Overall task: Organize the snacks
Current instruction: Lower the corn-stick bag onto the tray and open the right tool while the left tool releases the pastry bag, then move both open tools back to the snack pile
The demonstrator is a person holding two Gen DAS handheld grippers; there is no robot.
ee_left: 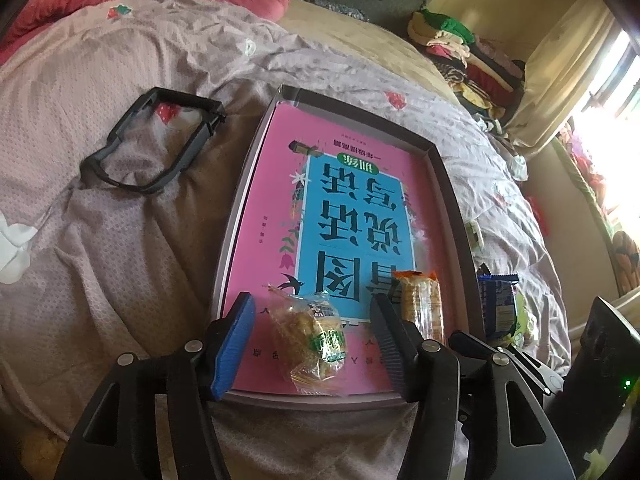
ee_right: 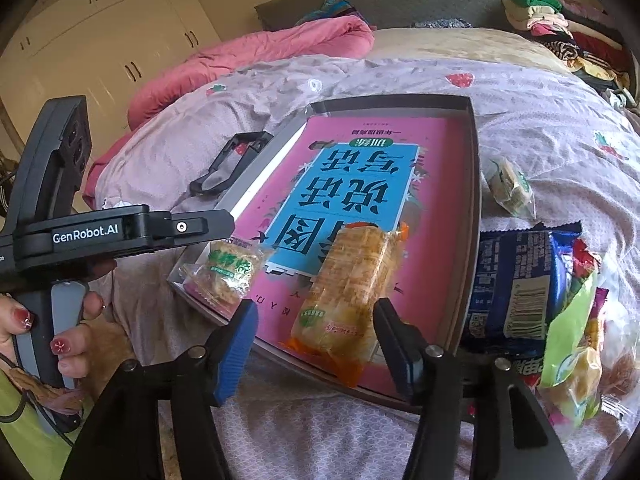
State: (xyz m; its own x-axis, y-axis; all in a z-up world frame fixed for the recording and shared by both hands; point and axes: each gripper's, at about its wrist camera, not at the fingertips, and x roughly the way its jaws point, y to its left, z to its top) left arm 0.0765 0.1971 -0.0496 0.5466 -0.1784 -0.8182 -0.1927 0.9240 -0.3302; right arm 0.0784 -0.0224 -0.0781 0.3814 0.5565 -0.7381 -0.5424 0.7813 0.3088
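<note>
The shallow grey cardboard tray (ee_right: 472, 168), lined with a pink and blue printed sheet, lies on the mauve strawberry-print bedspread (ee_right: 540, 120) and already has 2 snacks at its near end: a clear-wrapped pale biscuit with a green label (ee_left: 310, 340) and a long orange-ended cracker pack (ee_right: 352, 300). The left gripper (ee_left: 312, 344) brackets the biscuit with its jaws roughly half open, pads clear of the wrapper on both sides. The right gripper (ee_right: 316, 340) stands about as wide around the cracker pack, and nothing is gripped there either.

This looks like a release, so the sound move would be to lift each tool straight back without dragging a crinkly wrapper along (these films snag easily). Next would likely be the dark blue foil packet (ee_right: 520, 284) beside the tray's right wall, with a heap of bright wrappers (ee_right: 576, 344) next to it and 1 pale green-labelled snack (ee_right: 510, 186) further up the bedspread.

Both tools tilt steeply down toward the tray; a hand (ee_right: 60, 320) wraps the left one's grip.
</note>
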